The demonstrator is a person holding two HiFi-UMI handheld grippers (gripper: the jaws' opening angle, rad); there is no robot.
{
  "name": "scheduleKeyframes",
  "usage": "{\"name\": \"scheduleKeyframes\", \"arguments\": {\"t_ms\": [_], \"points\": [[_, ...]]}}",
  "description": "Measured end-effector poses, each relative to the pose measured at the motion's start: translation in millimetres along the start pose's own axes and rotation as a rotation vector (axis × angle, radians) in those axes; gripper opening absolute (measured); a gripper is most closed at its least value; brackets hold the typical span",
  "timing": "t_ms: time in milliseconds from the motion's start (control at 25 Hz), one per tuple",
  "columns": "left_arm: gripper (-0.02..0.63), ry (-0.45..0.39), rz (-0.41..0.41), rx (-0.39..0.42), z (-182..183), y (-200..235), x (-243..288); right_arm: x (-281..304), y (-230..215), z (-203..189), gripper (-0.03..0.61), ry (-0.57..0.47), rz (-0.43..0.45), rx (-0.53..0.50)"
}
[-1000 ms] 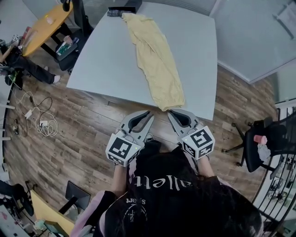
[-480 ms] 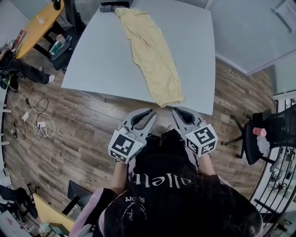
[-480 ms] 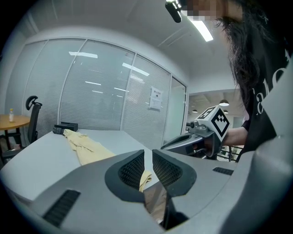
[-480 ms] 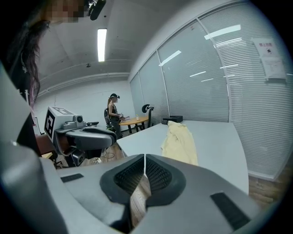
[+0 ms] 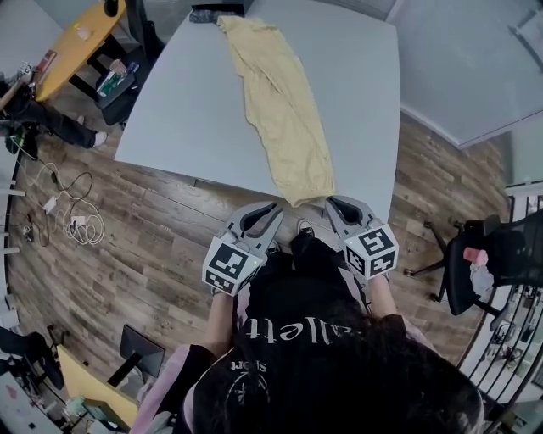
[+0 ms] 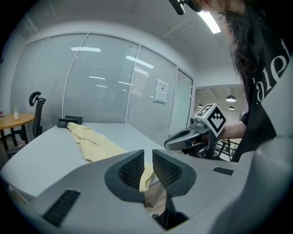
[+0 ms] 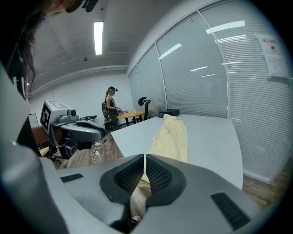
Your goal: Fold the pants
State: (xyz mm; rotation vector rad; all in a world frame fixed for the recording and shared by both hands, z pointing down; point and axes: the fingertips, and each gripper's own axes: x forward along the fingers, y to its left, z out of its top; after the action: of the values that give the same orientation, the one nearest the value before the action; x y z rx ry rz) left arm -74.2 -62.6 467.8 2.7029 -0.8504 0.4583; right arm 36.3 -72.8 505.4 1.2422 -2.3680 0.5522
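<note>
Yellow pants (image 5: 284,110) lie stretched lengthwise on the grey table (image 5: 195,110), one end at the far edge and the cuff at the near edge. Both grippers hover over the floor just short of that near edge and touch nothing. My left gripper (image 5: 273,210) is to the left of the cuff, its jaws a narrow gap apart with nothing between them (image 6: 147,157); the cuff shows beyond the gap. My right gripper (image 5: 331,203) is to the cuff's right, shut and empty (image 7: 143,160). The pants (image 7: 171,137) run away from it.
A black box (image 5: 216,13) sits at the table's far end by the pants' top. An office chair (image 5: 492,254) stands at the right, and a yellow round table (image 5: 81,38) and floor cables (image 5: 68,220) at the left. A person (image 7: 111,107) stands far behind. Glass walls lie beyond.
Both grippers have sunk a little in front of the table's near edge. The right one has drifted to the right of the cuff. The jaws look unchanged.
</note>
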Motion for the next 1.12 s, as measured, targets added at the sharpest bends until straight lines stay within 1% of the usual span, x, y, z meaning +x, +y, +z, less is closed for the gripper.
{"name": "scheduleKeyframes", "arguments": {"t_ms": [160, 240, 400, 520, 600, 640, 680, 760, 880, 1040, 1120], "points": [[0.074, 0.039, 0.012, -0.008, -10, 4, 17, 9, -21, -20, 0.029, 0.063, 0.018, -0.024], [0.074, 0.068, 0.005, -0.011, -18, 4, 25, 14, -30, -32, 0.029, 0.096, 0.028, -0.029], [0.074, 0.107, -0.027, -0.044, -31, 3, 40, 24, -43, -53, 0.029, 0.156, 0.055, -0.043], [0.074, 0.135, -0.031, -0.032, -41, 4, 51, 30, -52, -66, 0.030, 0.191, 0.067, -0.057], [0.095, 0.158, -0.027, -0.019, -51, 4, 61, 34, -56, -75, 0.033, 0.217, 0.081, -0.066], [0.116, 0.171, -0.032, -0.015, -56, 4, 67, 36, -57, -81, 0.047, 0.233, 0.094, -0.073], [0.135, 0.186, -0.040, -0.014, -61, 3, 72, 38, -58, -86, 0.078, 0.250, 0.107, -0.082], [0.152, 0.214, -0.056, -0.005, -71, 2, 80, 44, -58, -95, 0.118, 0.284, 0.125, -0.106], [0.178, 0.279, -0.072, 0.029, -87, 0, 90, 50, -59, -104, 0.141, 0.316, 0.136, -0.154], [0.205, 0.342, -0.106, 0.065, -106, -1, 104, 59, -57, -109, 0.162, 0.338, 0.156, -0.207], [0.209, 0.379, -0.123, 0.096, -117, -3, 110, 62, -56, -112, 0.174, 0.353, 0.168, -0.262]]}}
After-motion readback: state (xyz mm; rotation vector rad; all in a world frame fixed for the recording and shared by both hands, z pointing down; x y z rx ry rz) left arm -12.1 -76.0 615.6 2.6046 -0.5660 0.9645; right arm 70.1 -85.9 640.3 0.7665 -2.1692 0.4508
